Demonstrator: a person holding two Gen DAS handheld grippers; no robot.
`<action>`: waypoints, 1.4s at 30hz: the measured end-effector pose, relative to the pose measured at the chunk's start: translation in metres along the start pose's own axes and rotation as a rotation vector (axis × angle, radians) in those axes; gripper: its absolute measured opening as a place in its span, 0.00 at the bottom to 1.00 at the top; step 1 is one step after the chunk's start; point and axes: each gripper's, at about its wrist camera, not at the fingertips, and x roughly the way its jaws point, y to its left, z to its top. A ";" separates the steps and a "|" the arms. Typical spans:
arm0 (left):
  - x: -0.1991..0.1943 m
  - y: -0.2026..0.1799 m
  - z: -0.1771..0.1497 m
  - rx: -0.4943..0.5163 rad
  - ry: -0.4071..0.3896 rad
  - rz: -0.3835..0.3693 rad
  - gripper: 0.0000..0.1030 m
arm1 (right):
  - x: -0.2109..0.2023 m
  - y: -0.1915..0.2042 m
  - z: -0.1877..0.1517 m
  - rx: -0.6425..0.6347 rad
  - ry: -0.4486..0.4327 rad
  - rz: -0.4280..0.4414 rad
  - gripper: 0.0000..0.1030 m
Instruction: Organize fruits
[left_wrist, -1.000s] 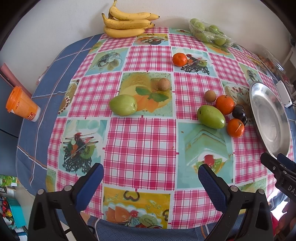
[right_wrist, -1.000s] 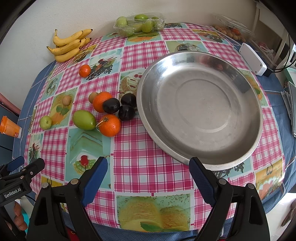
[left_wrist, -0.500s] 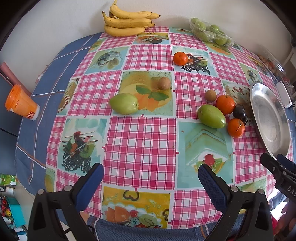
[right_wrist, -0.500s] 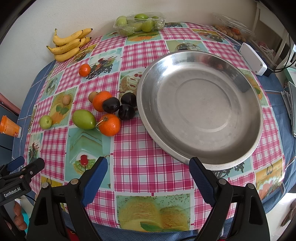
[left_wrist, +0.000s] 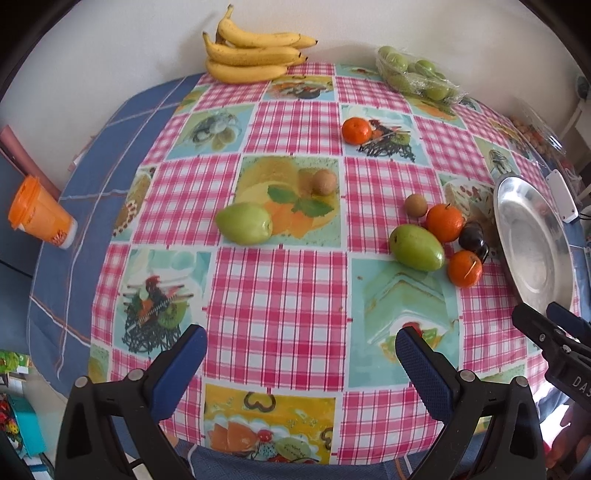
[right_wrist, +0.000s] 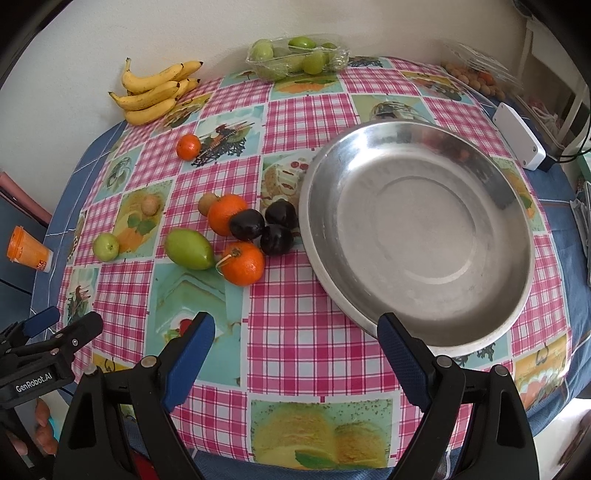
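My left gripper (left_wrist: 301, 354) hung tilted steeply downward with its blue-padded jaws spread wide and nothing between them. My right gripper (right_wrist: 297, 341) sat at much the same steep downward pitch, jaws likewise wide apart and empty, and each one showed at the edge of the other's view, so the two were side by side and apart. A few fingertips (right_wrist: 42, 432) of the hand carrying the left gripper showed beneath its black body in the right wrist view, wrapped around the handle.
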 end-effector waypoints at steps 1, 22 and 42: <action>-0.001 -0.002 0.003 -0.003 -0.004 -0.014 1.00 | -0.001 0.002 0.003 -0.005 -0.004 0.009 0.87; 0.030 -0.030 0.068 -0.097 -0.026 -0.069 1.00 | 0.028 0.023 0.037 -0.030 0.091 0.043 0.74; 0.083 -0.044 0.066 -0.159 0.180 -0.191 0.87 | 0.065 0.037 0.048 -0.029 0.159 0.051 0.48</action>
